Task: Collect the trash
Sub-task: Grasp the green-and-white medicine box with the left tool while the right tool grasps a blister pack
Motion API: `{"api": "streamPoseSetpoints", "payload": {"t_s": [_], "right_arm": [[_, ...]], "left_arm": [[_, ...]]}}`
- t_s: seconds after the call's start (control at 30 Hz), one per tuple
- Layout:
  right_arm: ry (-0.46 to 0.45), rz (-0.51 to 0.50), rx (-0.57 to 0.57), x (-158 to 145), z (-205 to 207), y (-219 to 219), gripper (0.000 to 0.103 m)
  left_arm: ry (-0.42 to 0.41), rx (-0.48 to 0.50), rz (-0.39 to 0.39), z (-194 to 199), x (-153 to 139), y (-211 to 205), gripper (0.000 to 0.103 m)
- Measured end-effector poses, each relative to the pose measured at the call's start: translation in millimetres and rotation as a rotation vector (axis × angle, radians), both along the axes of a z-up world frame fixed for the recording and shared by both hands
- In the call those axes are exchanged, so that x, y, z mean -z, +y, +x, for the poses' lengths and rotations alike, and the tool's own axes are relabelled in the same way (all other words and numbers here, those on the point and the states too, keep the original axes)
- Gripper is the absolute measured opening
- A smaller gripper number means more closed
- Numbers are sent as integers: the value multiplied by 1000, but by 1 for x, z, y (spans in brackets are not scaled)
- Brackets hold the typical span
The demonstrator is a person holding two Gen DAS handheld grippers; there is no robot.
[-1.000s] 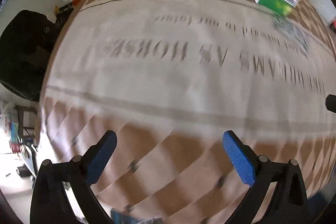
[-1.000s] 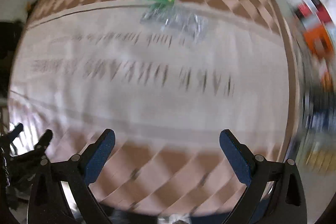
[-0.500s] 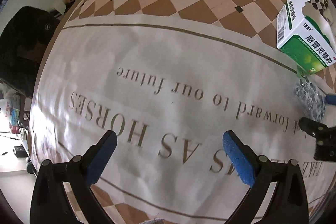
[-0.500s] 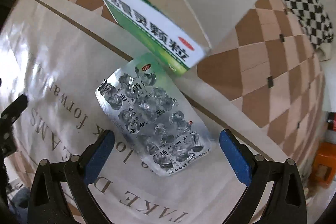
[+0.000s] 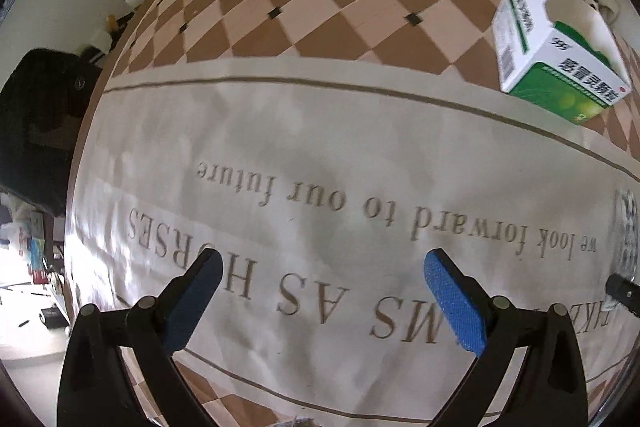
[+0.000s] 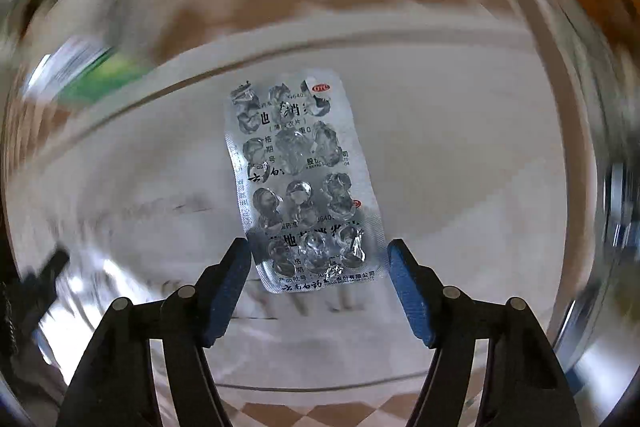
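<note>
the blister pack (image 6: 304, 183) lies flat on the cloth-covered counter (image 5: 320, 147), its near end between the right gripper (image 6: 318, 259)'s fingers, which stand open around it, not yet pinching. it looks light, thin, crinkly and slippery — best pinched across that near end's edges. the left gripper (image 5: 322, 267), wide open and empty, hovers left of the pack. the medicine box (image 5: 560, 67) beyond the pack is blurred — contents unseen.
</note>
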State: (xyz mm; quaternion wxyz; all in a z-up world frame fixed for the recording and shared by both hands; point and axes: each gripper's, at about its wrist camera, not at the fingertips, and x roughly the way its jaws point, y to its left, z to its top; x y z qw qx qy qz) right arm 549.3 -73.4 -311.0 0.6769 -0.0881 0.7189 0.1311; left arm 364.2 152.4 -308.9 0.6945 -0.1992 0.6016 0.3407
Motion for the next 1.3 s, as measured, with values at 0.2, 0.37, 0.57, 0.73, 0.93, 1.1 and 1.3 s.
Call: {"api": "streamPoseSetpoints", "payload": {"t_s": [0.2, 0.37, 0.57, 0.73, 0.93, 1.1, 1.3], "right_arm": [[-78, -10, -10, -14, 16, 19, 87], [-121, -78, -27, 1, 30, 48, 77], [-81, -40, -56, -6, 25, 53, 68], [-109, -22, 22, -21, 61, 46, 68], [-140, -24, 51, -31, 114, 54, 68], [-155, -9, 62, -36, 135, 58, 68], [-135, 15, 38, -41, 139, 37, 68]], "left_arm": [[17, 47, -1, 18, 5, -6, 103], [51, 74, -25, 23, 16, -7, 103], [27, 92, -87, 32, 9, -8, 103], [-124, 117, -145, 67, -51, -7, 103], [-173, 196, -162, 140, -92, -4, 103], [-48, 250, -193, 175, -61, -11, 103], [32, 251, -208, 192, -27, -8, 88]]}}
